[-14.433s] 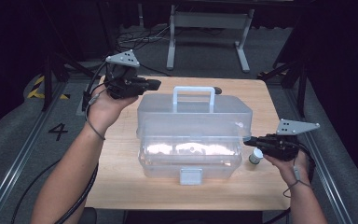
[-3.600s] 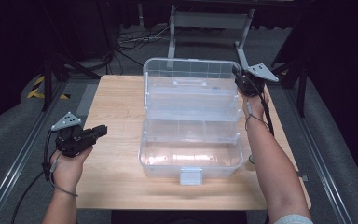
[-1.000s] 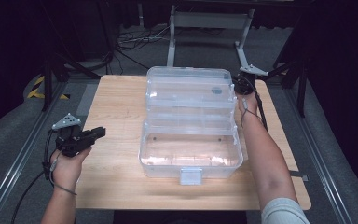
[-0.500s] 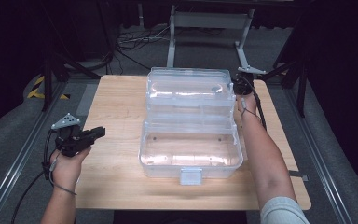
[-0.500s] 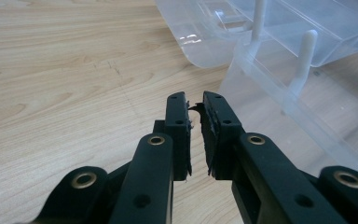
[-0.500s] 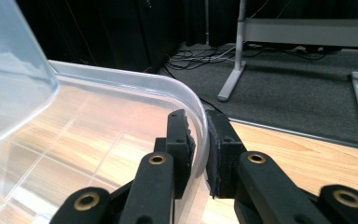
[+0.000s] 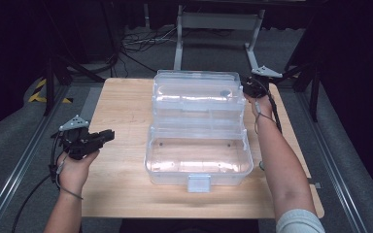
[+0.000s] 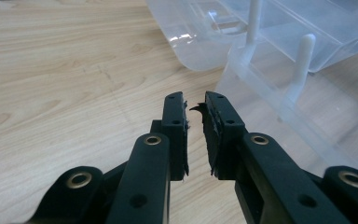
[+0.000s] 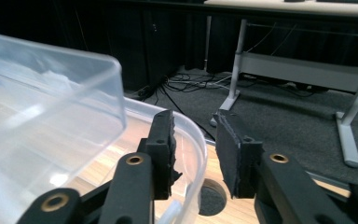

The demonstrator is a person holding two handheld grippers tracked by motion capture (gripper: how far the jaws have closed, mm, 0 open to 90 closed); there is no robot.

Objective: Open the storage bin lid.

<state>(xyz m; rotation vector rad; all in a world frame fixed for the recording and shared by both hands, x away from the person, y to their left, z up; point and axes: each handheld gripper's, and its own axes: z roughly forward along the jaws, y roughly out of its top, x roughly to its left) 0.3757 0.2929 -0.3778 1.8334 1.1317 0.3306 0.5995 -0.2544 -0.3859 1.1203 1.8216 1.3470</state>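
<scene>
While the clear plastic toolbox [image 7: 198, 141] sits open at table [image 7: 121, 194] centre, the right gripper [image 7: 250, 87] is at its far right corner; jaws just opened, lid rim [image 9: 193, 154] between, pads not pressing. Left gripper [image 7: 108, 137] is well apart, jaws narrow w/ nothing between.

Readable text: we find none anywhere.
Clear box [image 7: 199, 126]: we see no label or brand.
Floor stripes [image 7: 41, 92]: yellow and black, possibly hazard tape, without letters.
</scene>
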